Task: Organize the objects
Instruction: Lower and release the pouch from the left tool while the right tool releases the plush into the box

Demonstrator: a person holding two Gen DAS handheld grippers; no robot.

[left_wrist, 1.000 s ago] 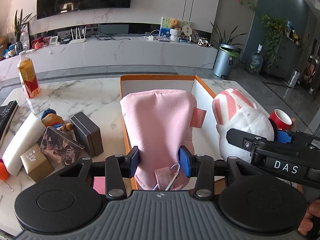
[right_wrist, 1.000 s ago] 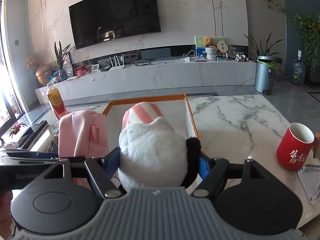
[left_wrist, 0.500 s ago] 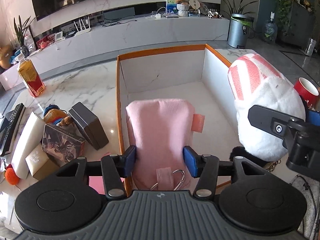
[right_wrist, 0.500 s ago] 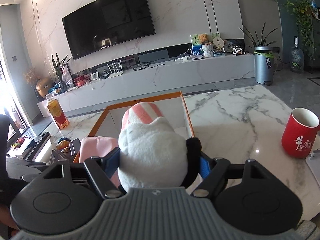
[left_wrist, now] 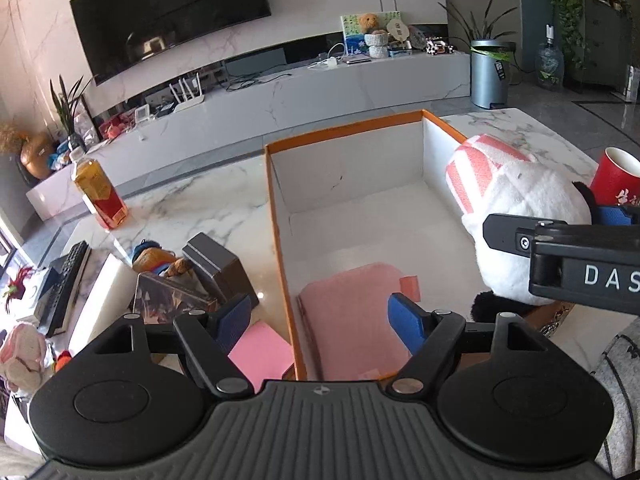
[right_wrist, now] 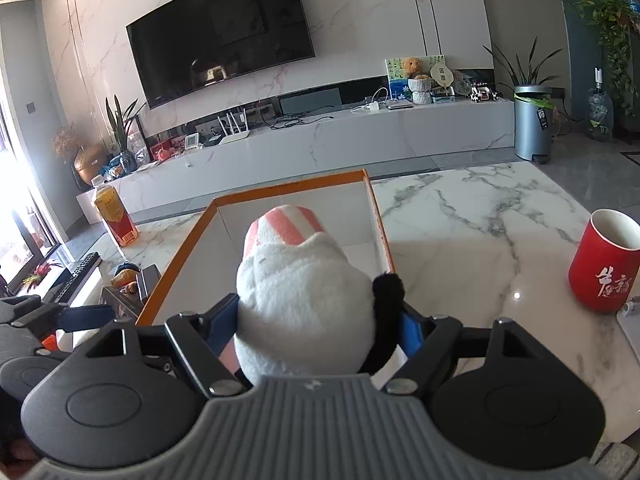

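Left hand-held gripper [left_wrist: 320,316] just opened, released over flat pink fabric pouch [left_wrist: 352,320] lying in orange-rimmed white box [left_wrist: 280,240] at lower centre, right hand-held gripper [right_wrist: 318,324] grasping white plush toy [right_wrist: 304,312], marble worktop [right_wrist: 460,240].

Home living room: wall television [right_wrist: 224,36]

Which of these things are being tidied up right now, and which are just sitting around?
Part of the job:
- orange box
- pink pouch, lying in the box
- white plush toy, held by the right gripper
- left gripper, jaws just opened, off the pouch

Just lying about:
- red mug
- drink bottle
- grey boxes
- keyboard
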